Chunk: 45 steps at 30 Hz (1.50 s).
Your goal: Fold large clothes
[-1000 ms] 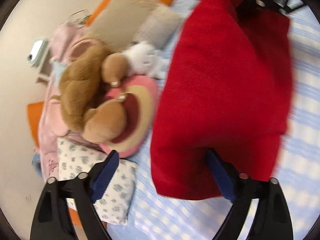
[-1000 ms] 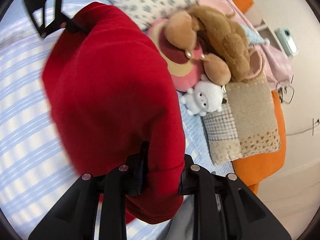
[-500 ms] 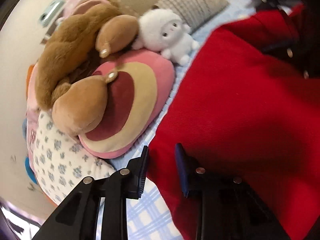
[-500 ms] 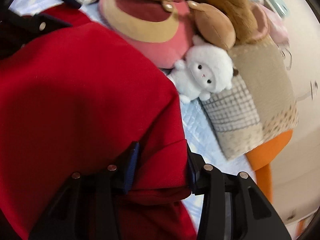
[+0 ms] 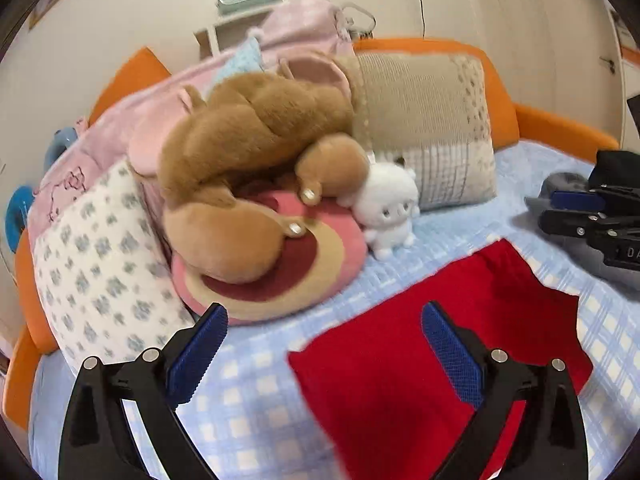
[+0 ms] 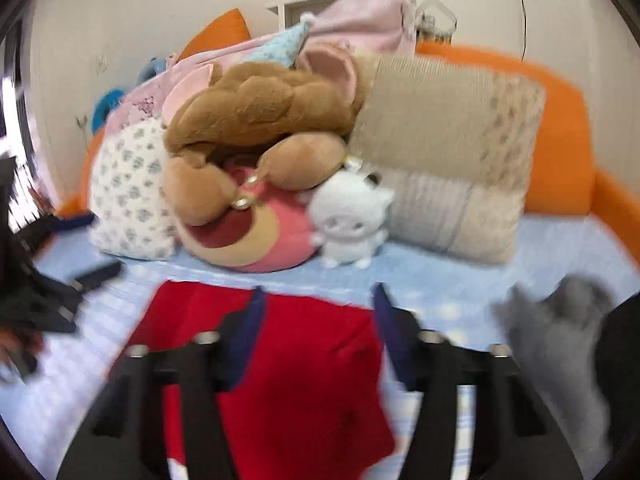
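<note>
A folded red garment lies flat on the blue checked bedspread. My left gripper is open and empty, hovering over the garment's left edge. In the right wrist view the red garment lies under my right gripper, which is open and empty just above it. The right gripper also shows at the right edge of the left wrist view. The left gripper shows blurred at the left edge of the right wrist view.
Behind the garment sit a brown plush, a pink round cushion, a small white plush, a flower-print pillow and a beige patchwork pillow. A grey cloth lies right. Orange bed edge behind.
Both grippers have let go of the red garment and opened. The garment now lies flat on the bed. Both grippers have pulled back and tilted up toward the pillows.
</note>
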### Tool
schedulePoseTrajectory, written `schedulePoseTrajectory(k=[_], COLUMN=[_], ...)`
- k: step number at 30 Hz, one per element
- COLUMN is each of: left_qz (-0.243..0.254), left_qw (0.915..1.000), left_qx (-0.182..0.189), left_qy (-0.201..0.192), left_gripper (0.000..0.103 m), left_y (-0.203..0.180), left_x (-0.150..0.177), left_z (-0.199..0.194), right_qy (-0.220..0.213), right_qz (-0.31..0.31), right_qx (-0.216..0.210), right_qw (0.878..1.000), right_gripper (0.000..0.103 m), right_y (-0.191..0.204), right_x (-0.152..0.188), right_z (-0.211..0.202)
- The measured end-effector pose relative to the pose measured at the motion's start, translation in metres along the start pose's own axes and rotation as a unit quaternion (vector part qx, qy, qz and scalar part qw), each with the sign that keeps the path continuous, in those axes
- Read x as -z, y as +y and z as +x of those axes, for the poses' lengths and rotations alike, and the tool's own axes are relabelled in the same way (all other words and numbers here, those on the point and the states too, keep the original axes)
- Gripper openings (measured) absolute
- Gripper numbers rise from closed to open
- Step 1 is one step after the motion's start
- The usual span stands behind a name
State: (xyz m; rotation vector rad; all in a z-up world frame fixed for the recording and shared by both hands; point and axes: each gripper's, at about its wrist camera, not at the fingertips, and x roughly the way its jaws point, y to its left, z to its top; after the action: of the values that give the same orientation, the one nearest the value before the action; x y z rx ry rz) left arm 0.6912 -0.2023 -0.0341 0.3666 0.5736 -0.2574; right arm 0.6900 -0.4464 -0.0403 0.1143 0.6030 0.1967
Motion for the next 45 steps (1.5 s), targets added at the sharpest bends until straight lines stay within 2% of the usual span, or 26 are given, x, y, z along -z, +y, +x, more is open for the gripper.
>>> schedulePoseTrajectory(k=[1, 3, 4, 6, 9, 12, 16, 18, 19, 20, 21, 22, 24, 25, 26, 29, 31, 33, 35, 37, 39, 40, 41, 42, 44, 45], left_qz=[0.019, 0.045, 0.045, 0.019, -0.024, -0.066, -0.093, -0.107, -0.108, -0.114, -0.132, -0.15, -0.192, -0.197, -0.195, -0.173, -0.17, -0.183, -0.219, -0.256, -0.267, -0.26, -0.259, -0.289, -0.346, -0.35], left_qw=[0.9994, 0.9962, 0.9947, 0.9937, 0.9958, 0.9938, 0.9924, 0.9911, 0.9909, 0.9895, 0.9855, 0.9816, 0.9692, 0.966, 0.9649, 0.9692, 0.9703, 0.9702, 0.9622, 0.948, 0.9397, 0.9399, 0.9362, 0.9232, 0.889, 0.8855], left_qx=[-0.015, -0.04, -0.048, -0.037, -0.021, 0.013, 0.022, 0.02, 0.02, 0.027, 0.043, 0.06, 0.119, 0.133, 0.141, 0.123, 0.112, 0.114, 0.142, 0.18, 0.195, 0.184, 0.187, 0.202, 0.252, 0.262], left_qy=[0.023, 0.063, 0.08, 0.104, 0.086, 0.088, 0.077, 0.076, 0.077, 0.084, 0.097, 0.102, 0.099, 0.102, 0.106, 0.125, 0.131, 0.111, 0.075, 0.056, 0.087, 0.122, 0.147, 0.154, 0.163, 0.156], left_gripper=[0.098, 0.097, 0.096, 0.093, 0.093, 0.093, 0.093, 0.094, 0.094, 0.094, 0.094, 0.094, 0.094, 0.094, 0.094, 0.095, 0.095, 0.095, 0.095, 0.095, 0.095, 0.095, 0.097, 0.101, 0.101, 0.101], left_y=[-0.017, -0.038, -0.044, -0.045, -0.032, -0.019, -0.018, -0.016, -0.015, -0.012, -0.005, 0.002, 0.019, 0.023, 0.026, 0.032, 0.034, 0.038, 0.043, 0.045, 0.039, 0.033, 0.029, 0.033, 0.043, 0.045], left_x=[0.006, 0.023, 0.033, 0.057, 0.075, 0.085, 0.096, 0.098, 0.097, 0.095, 0.092, 0.091, 0.098, 0.102, 0.107, 0.129, 0.141, 0.147, 0.145, 0.141, 0.137, 0.14, 0.145, 0.155, 0.172, 0.177], left_z=[0.017, 0.045, 0.058, 0.076, 0.084, 0.096, 0.105, 0.104, 0.101, 0.097, 0.088, 0.079, 0.047, 0.036, 0.023, -0.006, -0.008, -0.006, -0.002, 0.009, 0.034, 0.052, 0.066, 0.078, 0.095, 0.099], right_qy=[0.01, 0.032, 0.048, 0.074, 0.095, 0.115, 0.109, 0.117, 0.122, 0.124, 0.124, 0.121, 0.104, 0.1, 0.102, 0.116, 0.118, 0.111, 0.096, 0.091, 0.09, 0.103, 0.112, 0.121, 0.158, 0.159], right_qz=[0.007, 0.016, 0.017, 0.028, 0.079, 0.156, 0.13, 0.11, 0.096, 0.083, 0.073, 0.062, 0.041, 0.034, 0.018, -0.036, -0.036, -0.024, 0.024, 0.087, 0.145, 0.167, 0.175, 0.176, 0.18, 0.188], right_qx=[0.01, 0.002, 0.004, 0.026, 0.069, 0.054, 0.078, 0.105, 0.13, 0.147, 0.143, 0.134, 0.112, 0.094, 0.074, 0.033, 0.033, 0.046, 0.029, 0.002, -0.013, -0.013, 0.004, 0.019, 0.024, 0.023], right_qw=[1.0, 0.999, 0.999, 0.997, 0.99, 0.98, 0.982, 0.981, 0.979, 0.978, 0.979, 0.982, 0.987, 0.99, 0.992, 0.992, 0.992, 0.992, 0.995, 0.992, 0.985, 0.981, 0.978, 0.977, 0.971, 0.969], right_gripper=[0.034, 0.034, 0.034, 0.033, 0.032, 0.032, 0.034, 0.046, 0.064, 0.067, 0.066, 0.066, 0.076, 0.082, 0.082, 0.09, 0.089, 0.084, 0.074, 0.072, 0.072, 0.069, 0.068, 0.068, 0.079, 0.081], right_y=[0.002, 0.007, 0.009, 0.005, -0.023, -0.057, -0.048, -0.04, -0.037, -0.034, -0.032, -0.028, -0.019, -0.014, -0.007, 0.017, 0.022, 0.019, 0.01, -0.002, -0.014, -0.019, -0.023, -0.025, -0.027, -0.029], right_x=[0.003, 0.014, 0.022, 0.039, 0.06, 0.085, 0.102, 0.098, 0.095, 0.092, 0.089, 0.085, 0.082, 0.084, 0.087, 0.112, 0.127, 0.132, 0.128, 0.122, 0.118, 0.118, 0.119, 0.122, 0.137, 0.141], right_z=[0.01, 0.03, 0.045, 0.07, 0.095, 0.118, 0.128, 0.127, 0.126, 0.119, 0.107, 0.092, 0.059, 0.036, 0.017, -0.03, -0.043, -0.043, -0.036, -0.022, -0.001, 0.015, 0.027, 0.037, 0.064, 0.068])
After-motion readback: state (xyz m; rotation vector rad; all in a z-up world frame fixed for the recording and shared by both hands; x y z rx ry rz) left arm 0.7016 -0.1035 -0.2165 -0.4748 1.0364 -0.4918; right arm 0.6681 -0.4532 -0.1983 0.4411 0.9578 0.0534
